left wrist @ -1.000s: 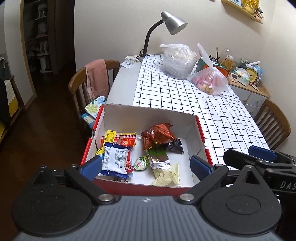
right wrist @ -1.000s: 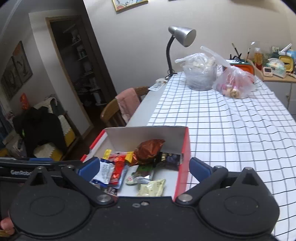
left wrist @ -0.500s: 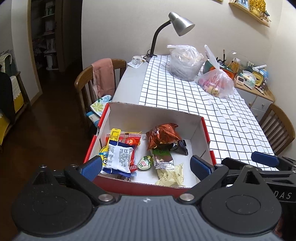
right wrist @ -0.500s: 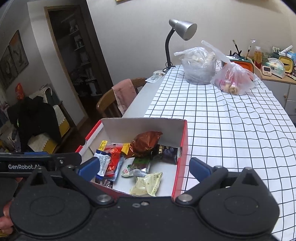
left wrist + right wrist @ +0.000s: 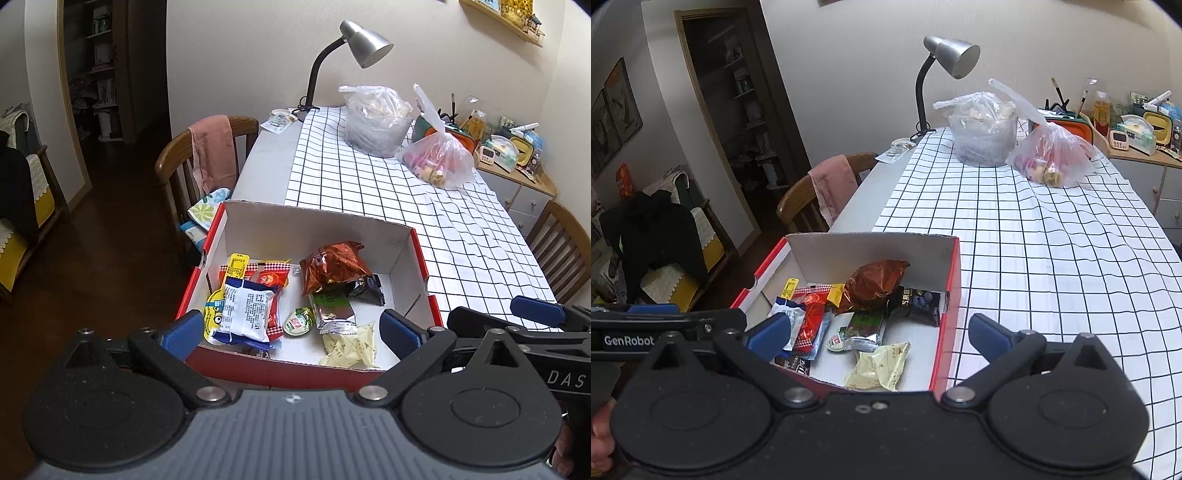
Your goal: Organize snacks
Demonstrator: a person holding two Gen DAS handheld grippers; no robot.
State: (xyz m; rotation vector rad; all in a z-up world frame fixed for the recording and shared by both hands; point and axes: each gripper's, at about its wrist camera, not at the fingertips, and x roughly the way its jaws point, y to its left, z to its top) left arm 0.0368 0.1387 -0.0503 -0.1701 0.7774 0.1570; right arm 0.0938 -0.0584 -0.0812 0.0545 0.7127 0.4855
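Left wrist view: snacks are seen gathered in a red box (image 5: 417, 254) at 12 o'clock of the left gripper (image 5: 291, 328), whose jaws are spread wide and empty. A white packet (image 5: 247, 314) lies at 10 o'clock, a foil bag (image 5: 332, 266) at 1 o'clock.

Right wrist view: the right gripper (image 5: 879, 332) is likewise spread wide and empty. Sorting may be under way or finished; neither is settled. Packets under the pile are hidden.
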